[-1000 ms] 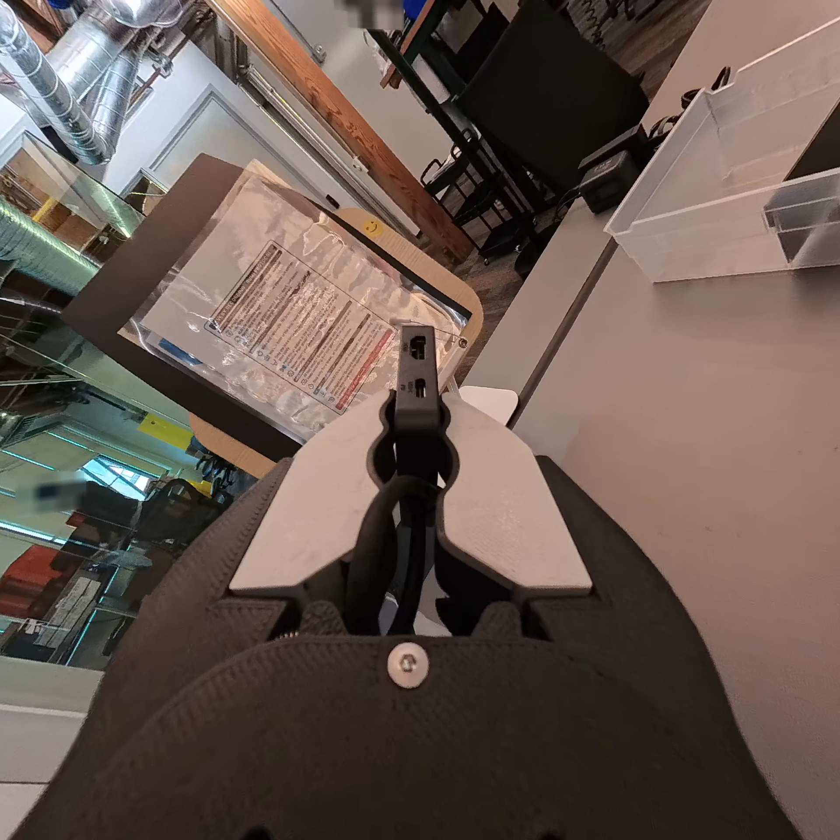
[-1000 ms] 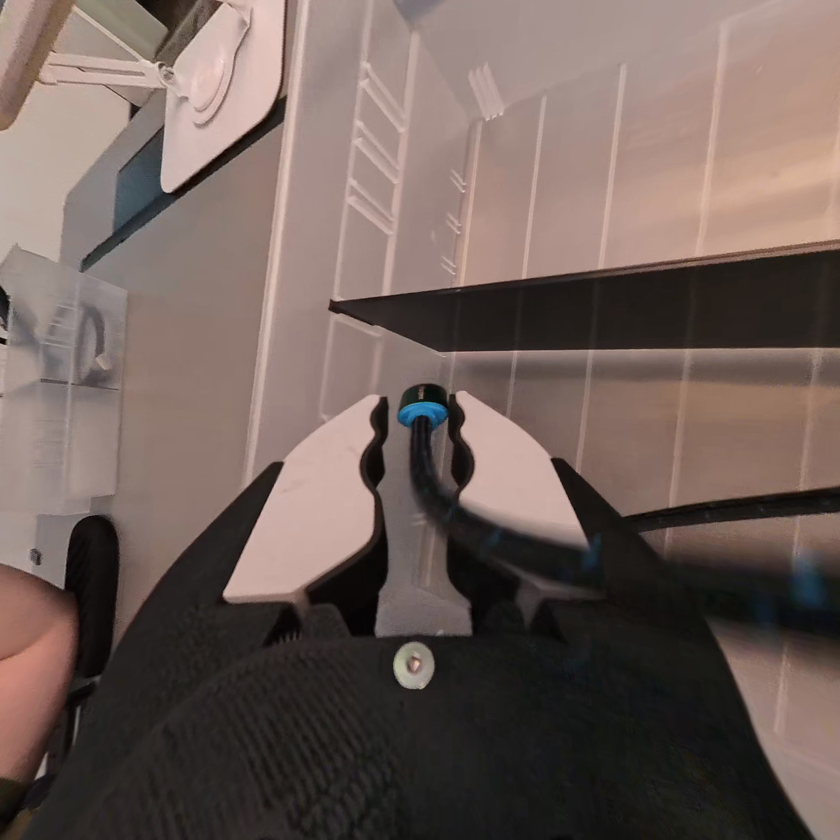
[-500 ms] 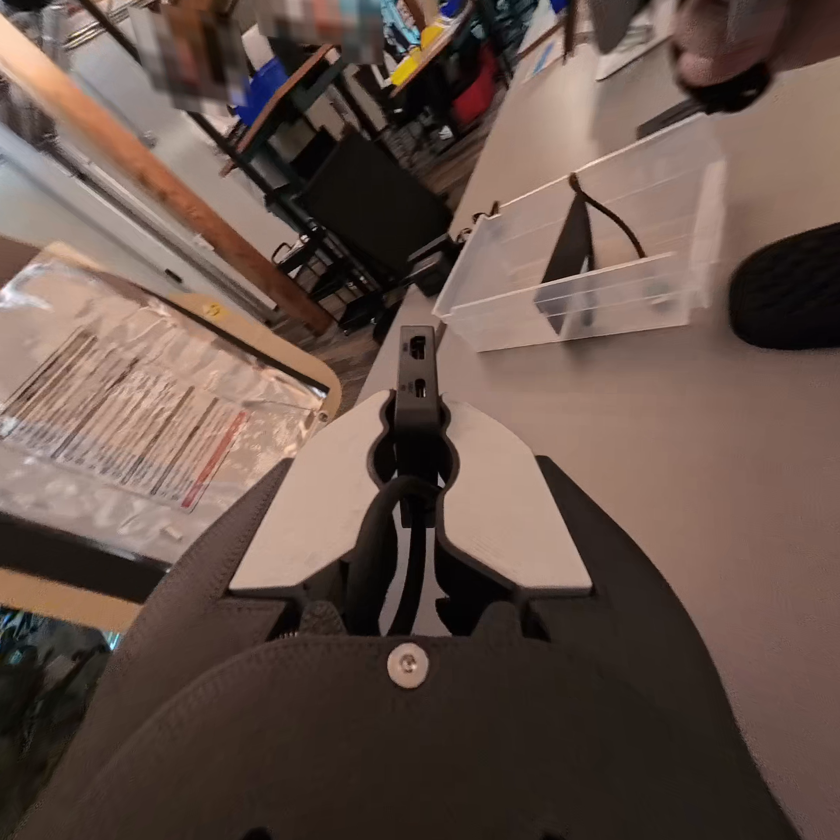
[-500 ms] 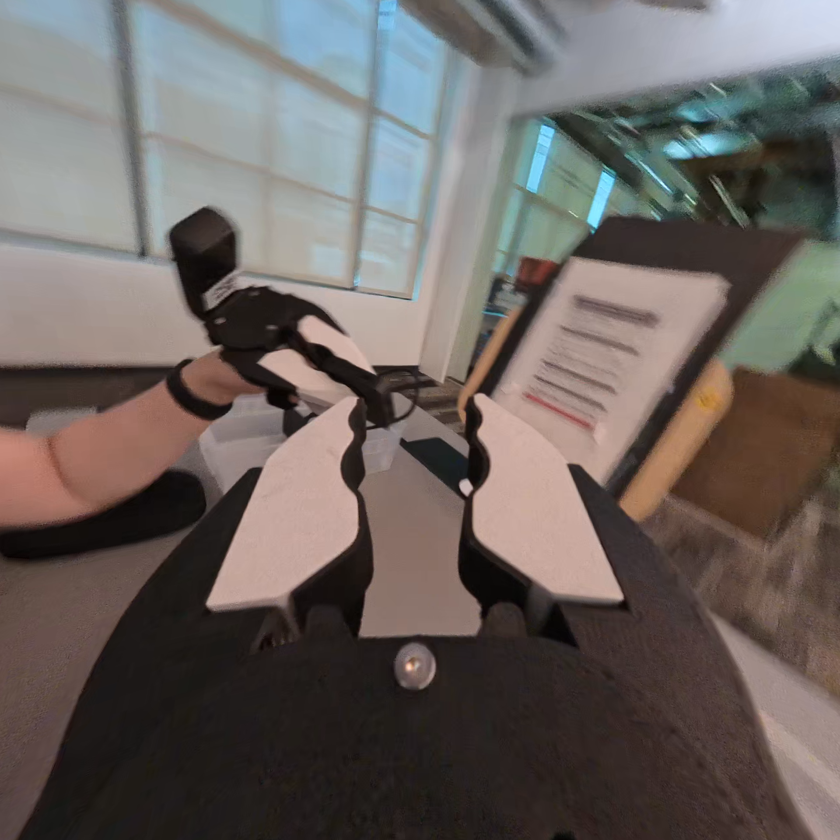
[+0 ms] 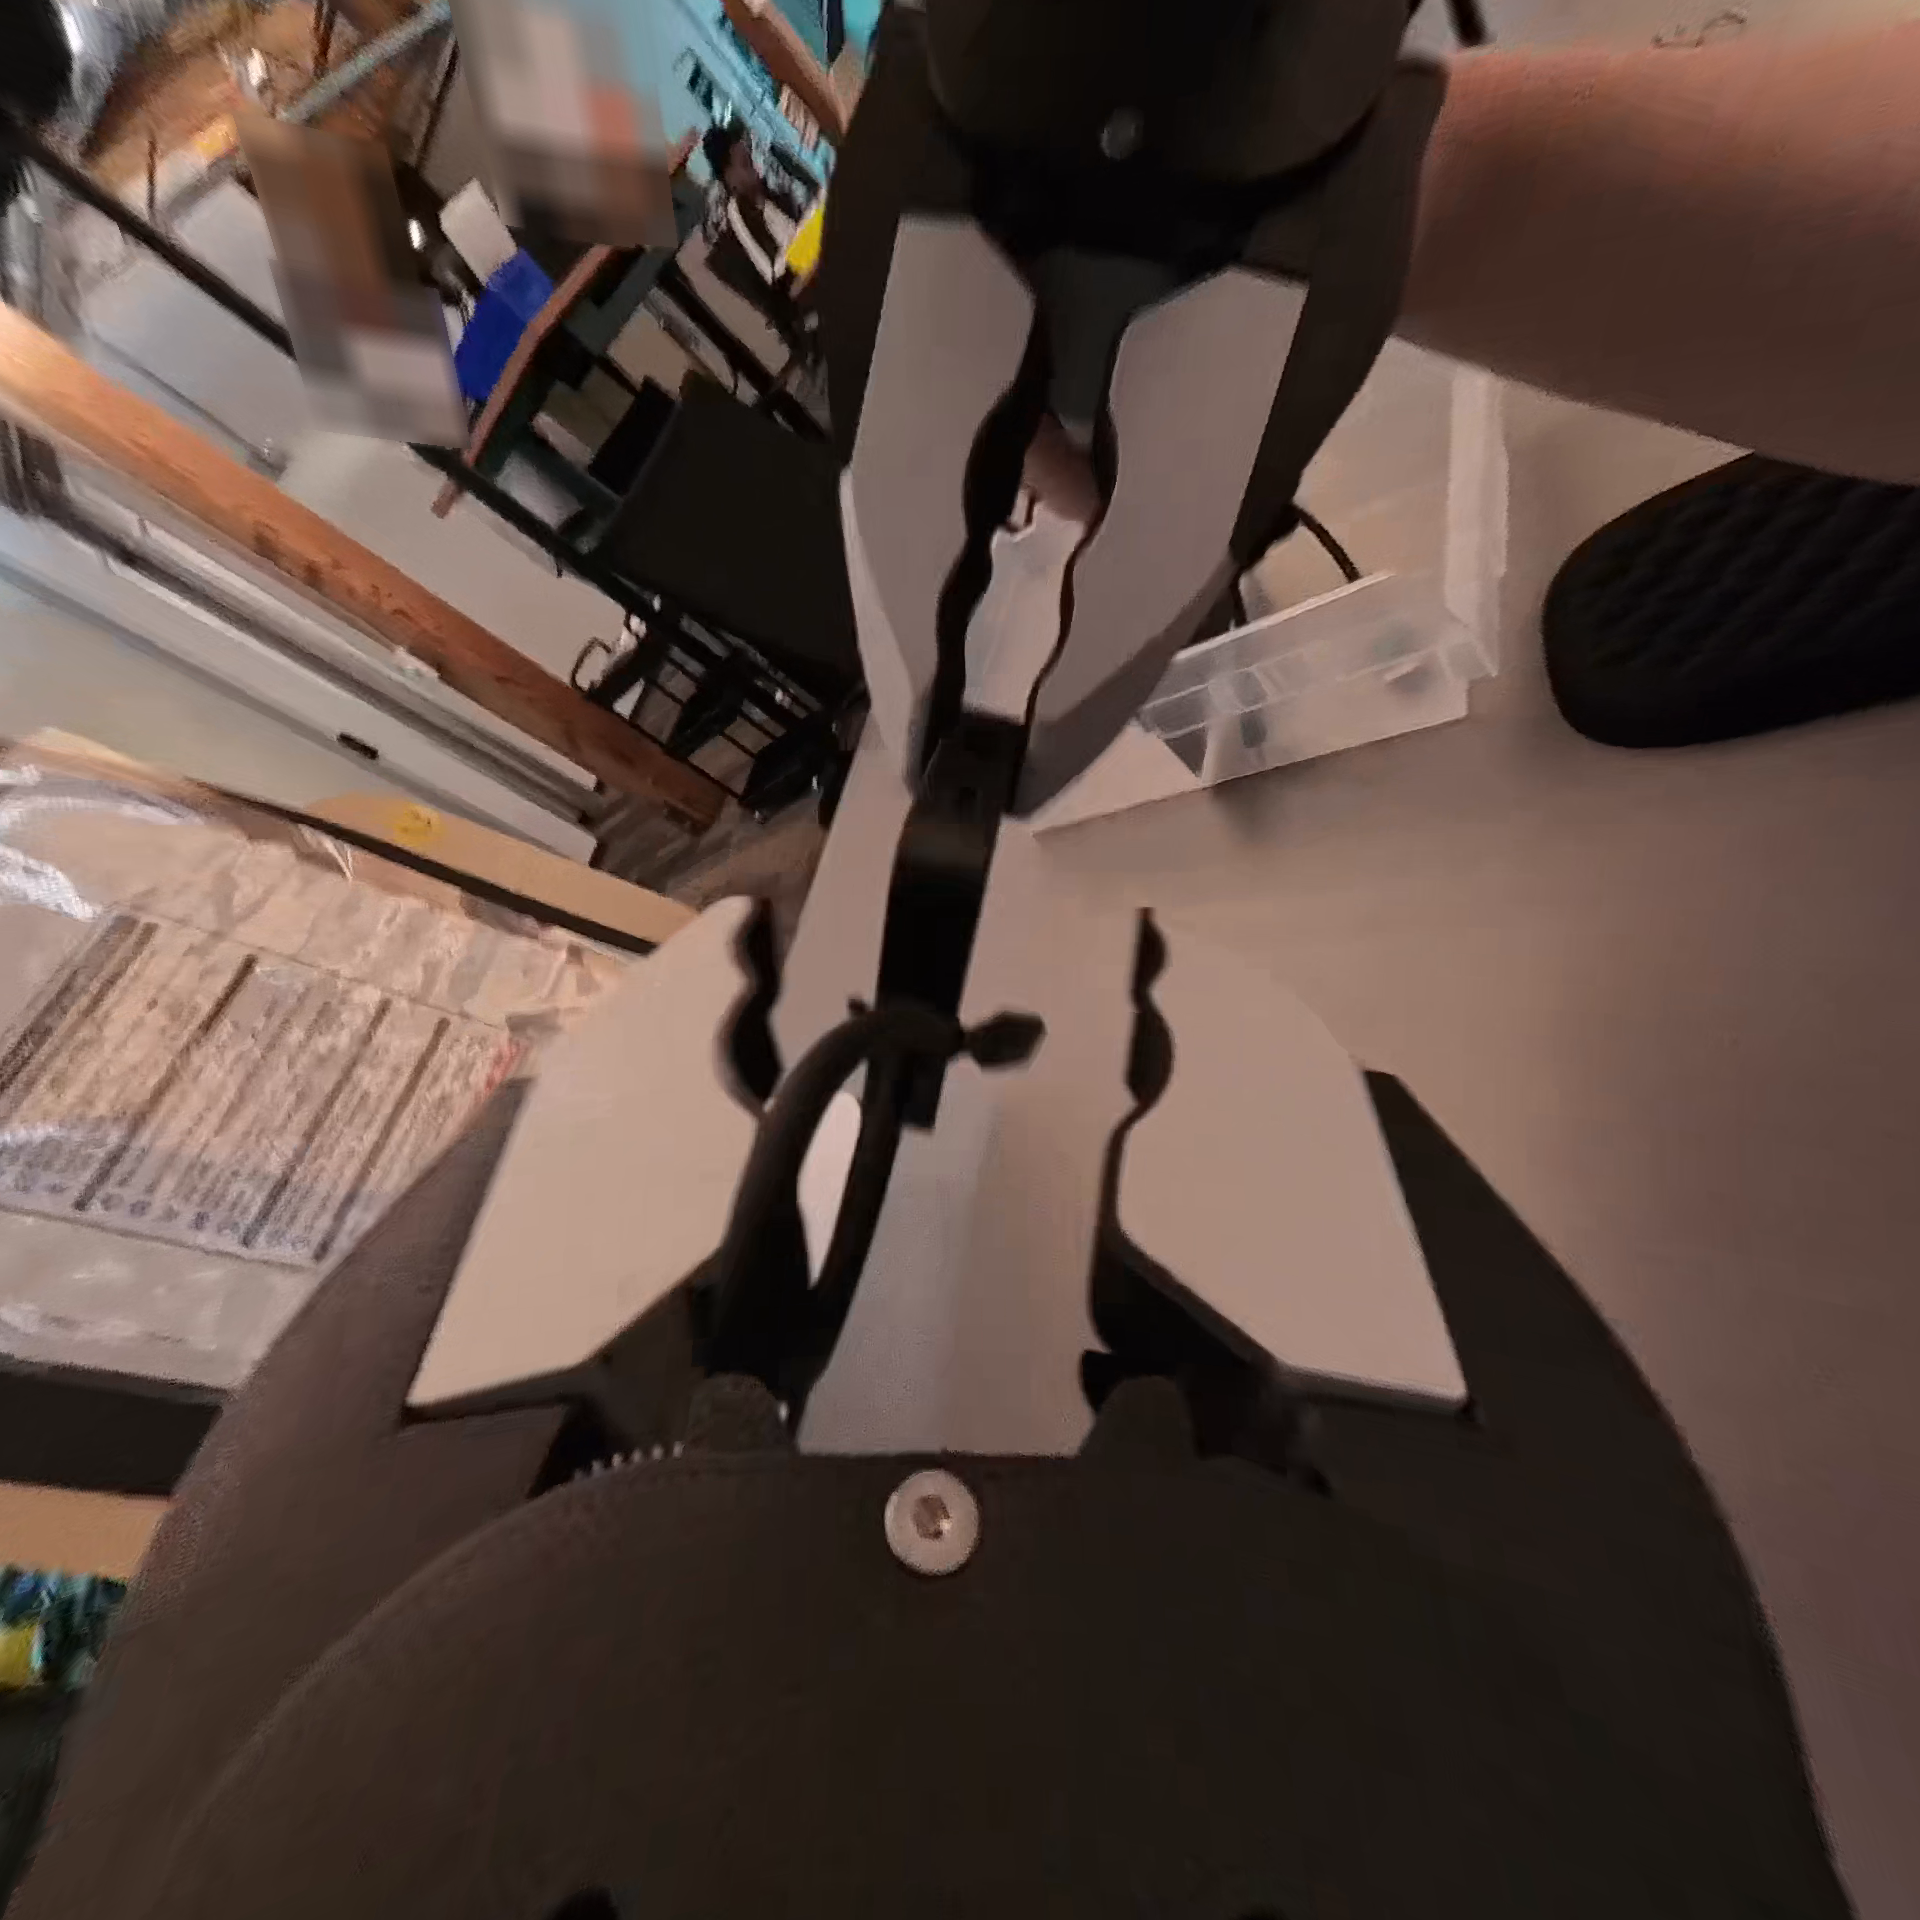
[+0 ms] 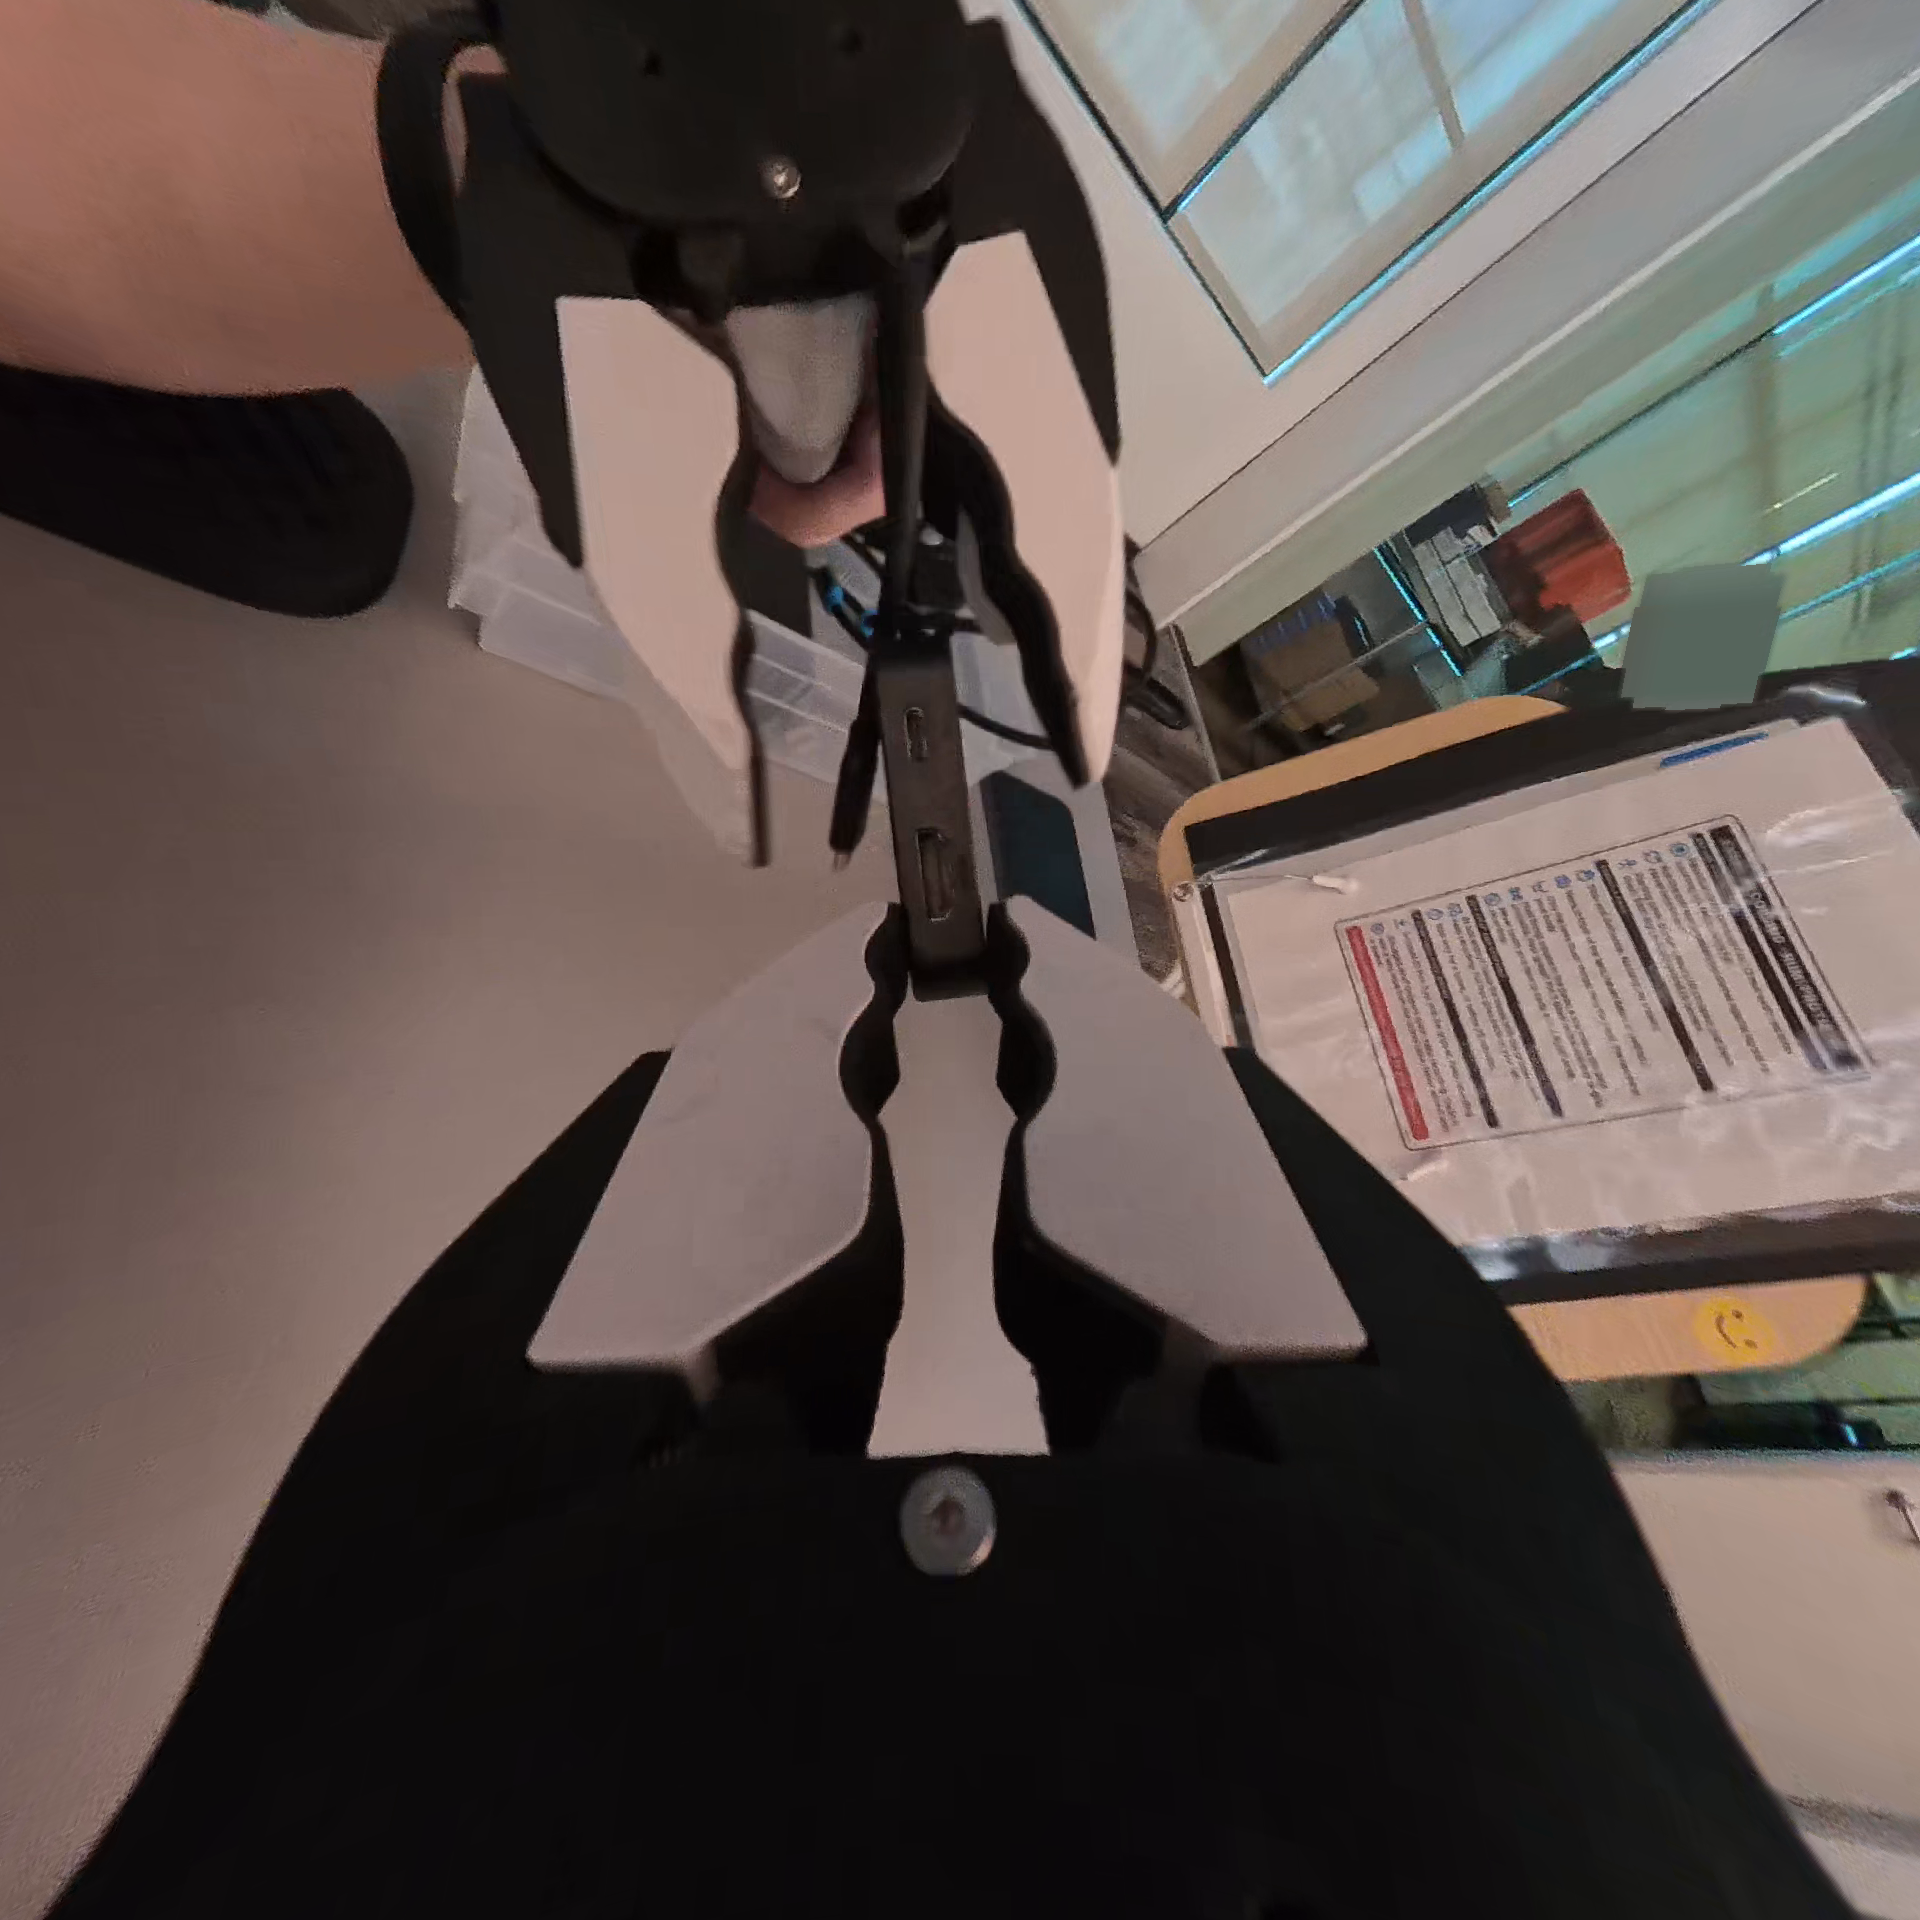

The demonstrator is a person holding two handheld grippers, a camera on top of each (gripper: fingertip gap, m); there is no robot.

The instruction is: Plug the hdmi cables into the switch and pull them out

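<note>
The grey tabletop is seen below both tools. A clear plastic bin stands on it beyond them. The right hand-held gripper is clamped on one end of the slim black switch, held in the air; the left hand-held gripper is spread wide around the other end, apparently not touching. A thin black cable loops from the switch.
</note>
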